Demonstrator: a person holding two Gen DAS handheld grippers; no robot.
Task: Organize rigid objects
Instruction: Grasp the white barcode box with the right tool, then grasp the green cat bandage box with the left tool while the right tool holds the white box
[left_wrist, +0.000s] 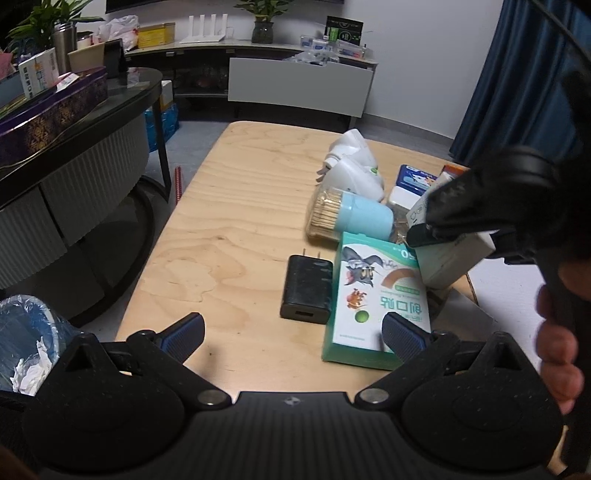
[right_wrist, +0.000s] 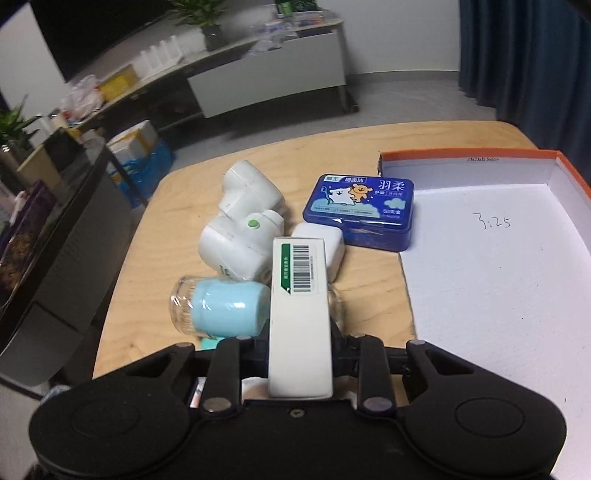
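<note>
Right tongs (right_wrist: 300, 354) clamped on white barcode box (right_wrist: 299, 317), left tongs (left_wrist: 293, 332) wide above green plaster box (left_wrist: 373, 306)

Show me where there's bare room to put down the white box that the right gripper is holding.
The orange-rimmed tray is bare inside, right of the blue tin. The wooden table is open left of the black charger. It is crowded between them: toothpick jar, white plugs and green plaster box sit packed together below the right gripper shut on the white box.

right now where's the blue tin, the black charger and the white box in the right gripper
blue tin (right_wrist: 357, 212): right wrist view, printed lid
black charger (left_wrist: 306, 288): left wrist view, top face
white box (right_wrist: 300, 325): right wrist view, plain upper face
</note>
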